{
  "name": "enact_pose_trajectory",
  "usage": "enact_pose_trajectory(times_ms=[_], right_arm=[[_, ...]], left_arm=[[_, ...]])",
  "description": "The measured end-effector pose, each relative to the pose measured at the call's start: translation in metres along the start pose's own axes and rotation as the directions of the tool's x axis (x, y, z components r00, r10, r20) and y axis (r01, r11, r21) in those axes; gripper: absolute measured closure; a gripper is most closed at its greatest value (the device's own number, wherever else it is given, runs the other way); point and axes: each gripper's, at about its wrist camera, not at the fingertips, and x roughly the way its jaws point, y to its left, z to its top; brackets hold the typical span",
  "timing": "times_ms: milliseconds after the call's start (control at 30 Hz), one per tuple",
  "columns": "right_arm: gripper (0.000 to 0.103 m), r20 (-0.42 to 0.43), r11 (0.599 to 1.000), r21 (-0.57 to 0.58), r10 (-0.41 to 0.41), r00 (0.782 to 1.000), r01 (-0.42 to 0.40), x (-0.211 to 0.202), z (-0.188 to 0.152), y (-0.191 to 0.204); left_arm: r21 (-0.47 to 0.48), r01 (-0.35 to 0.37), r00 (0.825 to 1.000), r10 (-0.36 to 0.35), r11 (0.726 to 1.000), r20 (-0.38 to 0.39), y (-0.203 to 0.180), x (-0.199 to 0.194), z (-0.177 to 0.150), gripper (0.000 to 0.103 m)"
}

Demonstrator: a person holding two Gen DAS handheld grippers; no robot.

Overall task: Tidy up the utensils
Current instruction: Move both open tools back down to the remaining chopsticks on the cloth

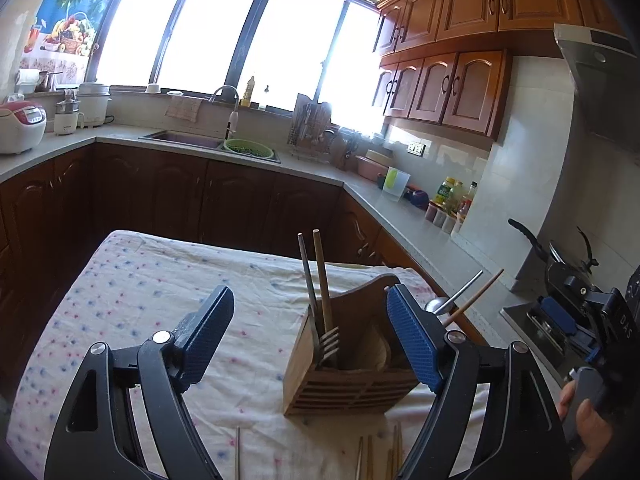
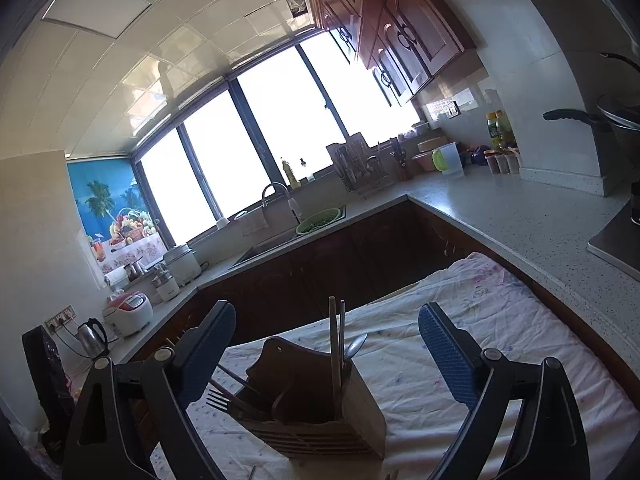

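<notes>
Left gripper [image 1: 310, 334] stood with jaws apart, nothing between the pads. Wooden caddy [image 1: 352, 376] sat on the spotted cloth [image 1: 132, 300], holding forks [image 1: 328, 346] at left, spoon [image 1: 454, 298] at right. Loose chopsticks [image 1: 394, 454] lay before it. Right gripper [image 2: 326, 354] likewise spread, empty

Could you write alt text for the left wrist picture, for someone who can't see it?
A wooden utensil caddy stands on a speckled tablecloth, holding forks, a spoon and chopsticks. The open left claw frames it with nothing between its blue pads. More chopsticks lie on the cloth in front; a kitchen counter and bright windows fill the background.
</notes>
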Motion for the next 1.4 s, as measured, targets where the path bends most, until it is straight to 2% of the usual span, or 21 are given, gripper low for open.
enact_pose_trajectory(times_ms=[267,467,700,933,1167,1200,1300,1367,1400], right_arm=[[0.006,-0.016,1.0,0.001,-0.015,1.0,0.015,-0.033,-0.021,-0.003],[0.006,-0.081,0.998,-0.025,-0.058,0.995,0.056,-0.047,-0.053,-0.01],[0.006,-0.162,0.996,0.002,-0.092,0.982,0.094,-0.06,-0.093,-0.025],[0.006,-0.231,0.994,0.003,-0.105,0.967,0.108,-0.062,-0.121,-0.028],[0.007,-0.265,0.996,-0.027,-0.093,0.96,0.089,-0.056,-0.131,-0.018],[0.008,-0.267,0.996,-0.033,-0.093,0.959,0.088,-0.054,-0.132,-0.016],[0.02,-0.289,0.995,-0.051,-0.098,0.952,0.087,-0.047,-0.136,-0.013],[0.036,-0.313,0.995,-0.056,-0.1,0.944,0.087,-0.041,-0.139,-0.011],[0.039,-0.327,0.995,-0.058,-0.099,0.94,0.084,-0.038,-0.141,-0.01]], left_arm=[[-0.023,-0.026,0.999,0.025,0.999,-0.034,0.012,-0.03,-0.036,0.02],[-0.047,-0.057,0.994,0.052,0.997,-0.1,0.027,-0.045,-0.068,0.02],[-0.055,-0.105,0.984,0.096,0.993,-0.148,0.045,-0.058,-0.098,0.02],[-0.057,-0.132,0.973,0.118,0.99,-0.198,0.054,-0.058,-0.116,0.02],[-0.041,-0.145,0.964,0.132,0.989,-0.23,0.056,-0.054,-0.123,0.02],[-0.039,-0.149,0.963,0.136,0.988,-0.234,0.056,-0.052,-0.123,0.02],[-0.036,-0.156,0.959,0.143,0.987,-0.246,0.058,-0.049,-0.125,0.02],[-0.03,-0.164,0.954,0.151,0.986,-0.259,0.059,-0.045,-0.127,0.02],[-0.028,-0.167,0.951,0.153,0.986,-0.269,0.059,-0.042,-0.127,0.02]])
